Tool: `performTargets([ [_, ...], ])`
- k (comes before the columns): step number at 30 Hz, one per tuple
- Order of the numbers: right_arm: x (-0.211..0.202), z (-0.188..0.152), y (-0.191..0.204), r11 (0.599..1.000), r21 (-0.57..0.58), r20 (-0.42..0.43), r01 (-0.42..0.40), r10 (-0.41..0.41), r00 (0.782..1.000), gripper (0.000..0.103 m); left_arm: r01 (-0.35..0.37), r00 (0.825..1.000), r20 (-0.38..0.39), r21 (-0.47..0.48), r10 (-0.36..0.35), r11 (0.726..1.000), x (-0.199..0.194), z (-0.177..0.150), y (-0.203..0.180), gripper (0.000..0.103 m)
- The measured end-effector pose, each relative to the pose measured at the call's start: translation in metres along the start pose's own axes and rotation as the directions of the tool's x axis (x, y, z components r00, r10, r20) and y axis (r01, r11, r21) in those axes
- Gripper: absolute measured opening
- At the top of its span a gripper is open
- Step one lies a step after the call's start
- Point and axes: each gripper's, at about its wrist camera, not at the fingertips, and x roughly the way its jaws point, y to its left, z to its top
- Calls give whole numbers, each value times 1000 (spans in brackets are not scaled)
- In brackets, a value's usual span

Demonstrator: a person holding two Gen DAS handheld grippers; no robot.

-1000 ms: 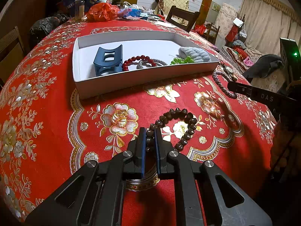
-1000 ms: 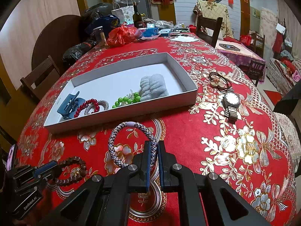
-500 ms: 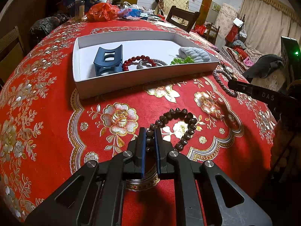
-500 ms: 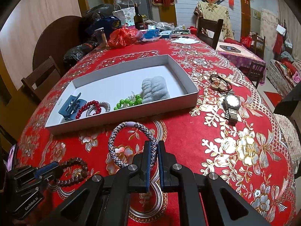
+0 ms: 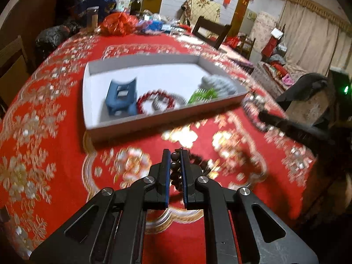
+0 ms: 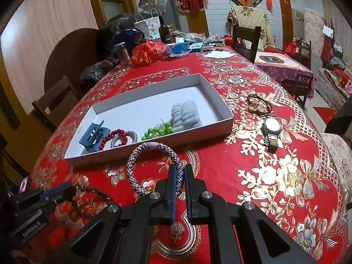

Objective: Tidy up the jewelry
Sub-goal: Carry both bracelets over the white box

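Note:
My left gripper (image 5: 175,154) is shut on a dark wooden bead bracelet (image 5: 176,165) and holds it above the red cloth, in front of the white tray (image 5: 154,121). It shows at the lower left of the right wrist view (image 6: 72,190). My right gripper (image 6: 180,169) is shut on a purple braided bracelet (image 6: 140,154), just before the tray's near wall (image 6: 198,135). The tray holds a blue hair claw (image 6: 93,135), a red bead bracelet (image 6: 113,137), a silver band (image 6: 129,135), green beads (image 6: 157,131) and a grey scrunchie (image 6: 186,116).
A gold watch (image 6: 271,132) and a dark cord necklace with a pendant (image 6: 258,103) lie on the cloth right of the tray. Bags, a bottle (image 6: 165,30) and clutter stand at the table's far end. Wooden chairs (image 6: 246,39) surround the table.
My left gripper has lifted with the bead bracelet and moved toward the tray; its view is blurred by motion. My right gripper has risen slightly with the braided bracelet.

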Motion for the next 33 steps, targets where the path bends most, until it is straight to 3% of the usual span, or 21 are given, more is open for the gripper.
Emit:
performTargets([
  [5,-2,1,2,1000,-3,3,-8,8,1000,6,24,1000,18,-5,-24,1000,-8,23,-8,7],
  [11,-1,1,3,1000,-8,0,-8,8,1000,6,-6,1000,22,-5,6,1000,-13,40,-16,7],
  [21,0,6,5,1000,-25,-5,-4,3,1000,6,-34,999,21,-5,34,999,-14,47,-15,7],
  [28,8,25,11,998,-57,-24,-4,3,1000,6,-41,999,36,-7,41,999,-18,55,-10,7],
  [33,26,60,13,994,-110,-40,-11,7,999,6,-28,997,73,-9,29,1000,-28,78,-6,7],
])
